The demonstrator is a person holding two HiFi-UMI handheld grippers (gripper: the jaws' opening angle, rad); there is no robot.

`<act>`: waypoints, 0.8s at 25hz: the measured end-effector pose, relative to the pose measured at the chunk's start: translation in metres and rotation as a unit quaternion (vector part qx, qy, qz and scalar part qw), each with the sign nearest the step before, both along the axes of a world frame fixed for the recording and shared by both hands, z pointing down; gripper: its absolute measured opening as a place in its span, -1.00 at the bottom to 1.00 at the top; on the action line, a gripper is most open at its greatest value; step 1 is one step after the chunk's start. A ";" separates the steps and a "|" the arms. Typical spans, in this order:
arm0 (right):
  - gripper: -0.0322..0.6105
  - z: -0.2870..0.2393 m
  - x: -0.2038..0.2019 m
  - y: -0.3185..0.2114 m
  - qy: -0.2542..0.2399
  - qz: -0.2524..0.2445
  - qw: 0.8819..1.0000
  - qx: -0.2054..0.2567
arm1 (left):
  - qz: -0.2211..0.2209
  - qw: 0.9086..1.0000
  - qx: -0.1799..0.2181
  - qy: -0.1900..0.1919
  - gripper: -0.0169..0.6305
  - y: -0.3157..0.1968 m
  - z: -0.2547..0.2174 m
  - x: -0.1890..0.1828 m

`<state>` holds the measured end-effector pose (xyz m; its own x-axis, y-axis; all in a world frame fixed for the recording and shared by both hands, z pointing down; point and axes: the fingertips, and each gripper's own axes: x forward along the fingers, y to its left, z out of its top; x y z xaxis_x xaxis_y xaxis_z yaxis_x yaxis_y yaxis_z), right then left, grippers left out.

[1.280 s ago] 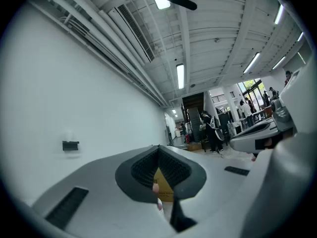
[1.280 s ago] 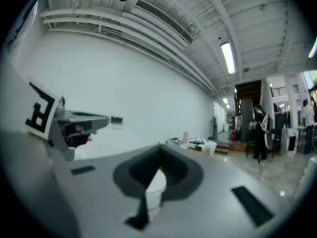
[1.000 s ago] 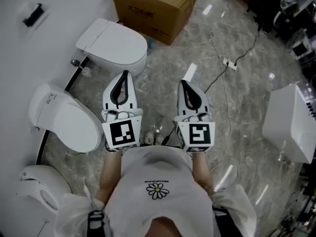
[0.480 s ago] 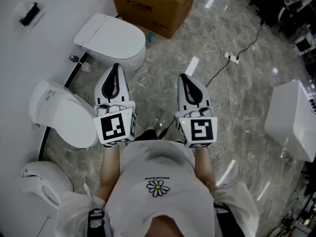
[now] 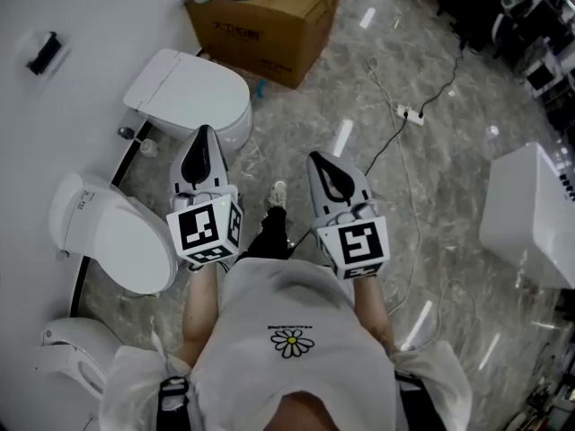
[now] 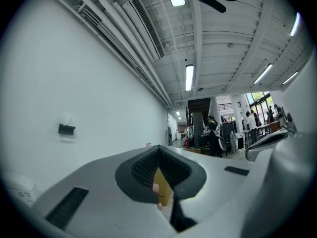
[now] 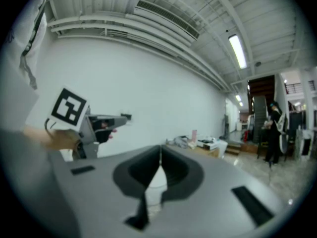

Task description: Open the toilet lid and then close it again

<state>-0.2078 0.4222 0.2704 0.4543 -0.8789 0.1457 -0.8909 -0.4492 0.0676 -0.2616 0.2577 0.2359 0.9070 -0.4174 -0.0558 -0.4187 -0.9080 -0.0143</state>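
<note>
Marble floor [image 5: 431, 205], which I see beneath both tools; white cabinet [image 5: 530, 218], well apart to the right of the right gripper [image 5: 320, 163]; cardboard box [image 5: 265, 21], far ahead of the left gripper [image 5: 205, 140]. Far toilet [image 5: 187, 92], just ahead and a little left of the left gripper's tip, lid down; near toilet [image 5: 112, 232], beside the left gripper on its left flank, lid likewise down; third toilet [image 5: 72, 357], behind and left of it, too cut off for me to read its lid. Left gripper, held level, jaws clenched together on nothing; right gripper, alongside it and well apart, jaws clenched together, also empty; neither touches any toilet. Power strip [image 5: 409, 113] with its cable, ahead and right of the right gripper.

My reading of progress: nothing of the task shows as done; every lid I can read lies flat, and I cannot tell which toilet is meant, though the far one is closest to the left tip. Left to do: reach a lid's front edge, lift it up, lower it again.
</note>
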 end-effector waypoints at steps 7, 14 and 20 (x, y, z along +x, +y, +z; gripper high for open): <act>-0.80 0.008 0.049 -0.031 0.024 0.003 1.000 -0.018 | 0.015 1.000 0.008 0.008 -0.89 -0.029 0.003 0.063; -0.80 0.018 0.124 -0.077 0.007 -0.003 0.999 -0.035 | 0.027 1.000 0.003 -0.001 -0.89 -0.066 0.009 0.147; -0.80 0.009 0.208 -0.133 0.016 -0.015 0.999 -0.044 | 0.025 1.000 0.008 0.009 -0.89 -0.113 -0.004 0.231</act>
